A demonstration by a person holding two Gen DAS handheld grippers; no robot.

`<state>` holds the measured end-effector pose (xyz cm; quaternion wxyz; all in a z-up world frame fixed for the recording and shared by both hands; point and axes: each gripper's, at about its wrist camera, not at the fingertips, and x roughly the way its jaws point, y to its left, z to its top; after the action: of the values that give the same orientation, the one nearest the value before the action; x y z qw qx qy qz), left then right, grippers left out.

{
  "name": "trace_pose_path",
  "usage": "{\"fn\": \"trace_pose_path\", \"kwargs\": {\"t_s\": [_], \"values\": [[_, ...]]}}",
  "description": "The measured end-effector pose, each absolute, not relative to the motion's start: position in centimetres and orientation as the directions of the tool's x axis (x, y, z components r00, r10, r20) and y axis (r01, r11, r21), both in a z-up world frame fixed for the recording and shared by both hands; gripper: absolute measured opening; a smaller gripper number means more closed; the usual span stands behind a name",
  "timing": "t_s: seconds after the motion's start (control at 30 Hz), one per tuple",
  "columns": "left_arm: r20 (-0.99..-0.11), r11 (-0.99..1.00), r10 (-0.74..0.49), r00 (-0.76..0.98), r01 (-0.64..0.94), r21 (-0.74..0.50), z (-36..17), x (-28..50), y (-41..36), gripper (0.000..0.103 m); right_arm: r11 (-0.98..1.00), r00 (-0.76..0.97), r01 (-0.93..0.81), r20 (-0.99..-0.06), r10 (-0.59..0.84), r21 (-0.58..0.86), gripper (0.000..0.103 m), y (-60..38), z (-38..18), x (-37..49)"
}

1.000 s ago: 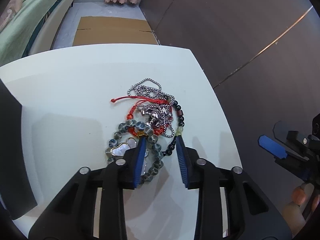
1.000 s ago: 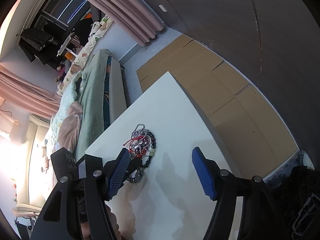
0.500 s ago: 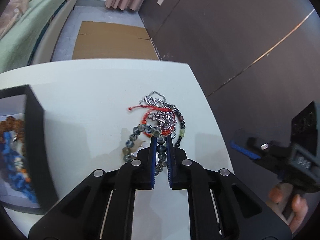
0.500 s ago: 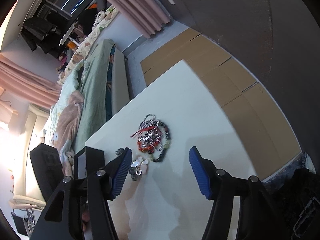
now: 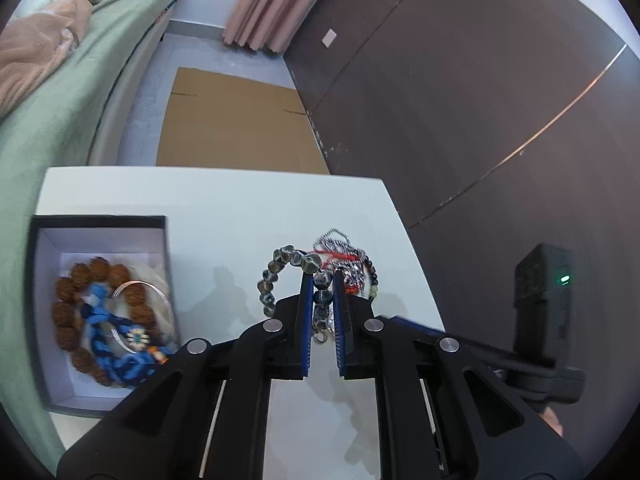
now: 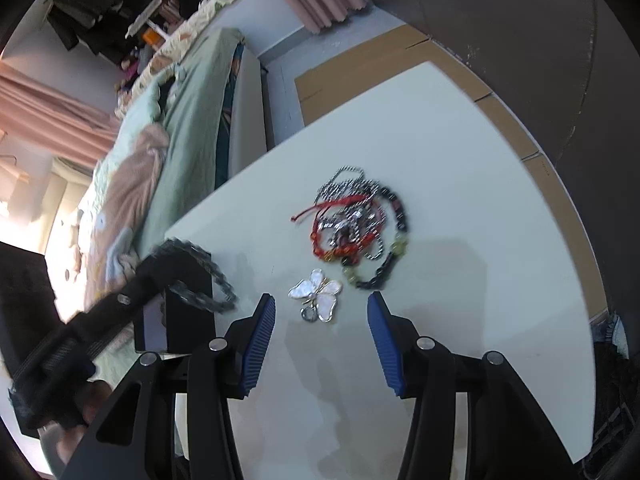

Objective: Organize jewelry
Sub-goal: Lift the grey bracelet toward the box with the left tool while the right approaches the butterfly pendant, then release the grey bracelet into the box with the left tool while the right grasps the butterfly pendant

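Note:
My left gripper (image 5: 322,282) is shut on a grey beaded bracelet (image 5: 280,268) and holds it in the air above the white table (image 5: 224,208); it also shows blurred in the right wrist view (image 6: 200,276). A black box (image 5: 96,312) at the left holds a brown bead bracelet, a blue cord piece and a silver bangle. A jewelry pile (image 6: 356,220) of silver chain, red cord and dark beads lies on the table. A white butterfly pendant (image 6: 318,294) lies just ahead of my right gripper (image 6: 320,312), which is open and empty.
The table's right edge (image 6: 560,240) drops to a floor with flat cardboard (image 5: 232,120). A bed with green cover (image 5: 60,80) stands to the left. A dark wall (image 5: 480,100) is at the right.
My left gripper shut on the grey beaded bracelet and lifted it off the pile, toward the box. The butterfly pendant stayed on the table. My right gripper moved closer to the pendant.

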<state>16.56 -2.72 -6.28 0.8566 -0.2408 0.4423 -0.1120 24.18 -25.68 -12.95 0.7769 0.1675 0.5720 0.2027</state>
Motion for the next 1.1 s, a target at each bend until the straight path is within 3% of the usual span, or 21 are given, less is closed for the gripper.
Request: {"fn": "trace_pose_path", "kwargs": {"t_s": [0.47,0.83,0.93,1.1], "values": [[-0.666,0.836,-0.383,0.640,-0.066,-0.545,-4.7,15.0,3.1,0.010,0.911,0.209,-0.137,-0.888,0.409,0.388,0.049,-20.9,-15.6,24.5],[-0.658,0.841,-0.349,0.667,-0.086,-0.534,-4.0,13.9,5.6,0.010,0.965,0.281,-0.174,-0.929,0.242,0.198,0.049,-18.0,-15.3,24.3],[-0.663,0.847,-0.333,0.670,-0.095,-0.522,-3.9,13.3,6.2,0.010,0.974,0.307,-0.175,-0.932,0.193,0.144,0.039,-17.8,-15.2,24.1],[-0.676,0.857,-0.308,0.669,-0.114,-0.503,-4.0,12.6,6.8,0.010,0.974,0.316,-0.181,-0.930,0.188,0.135,0.038,-17.5,-15.1,24.1]]}}
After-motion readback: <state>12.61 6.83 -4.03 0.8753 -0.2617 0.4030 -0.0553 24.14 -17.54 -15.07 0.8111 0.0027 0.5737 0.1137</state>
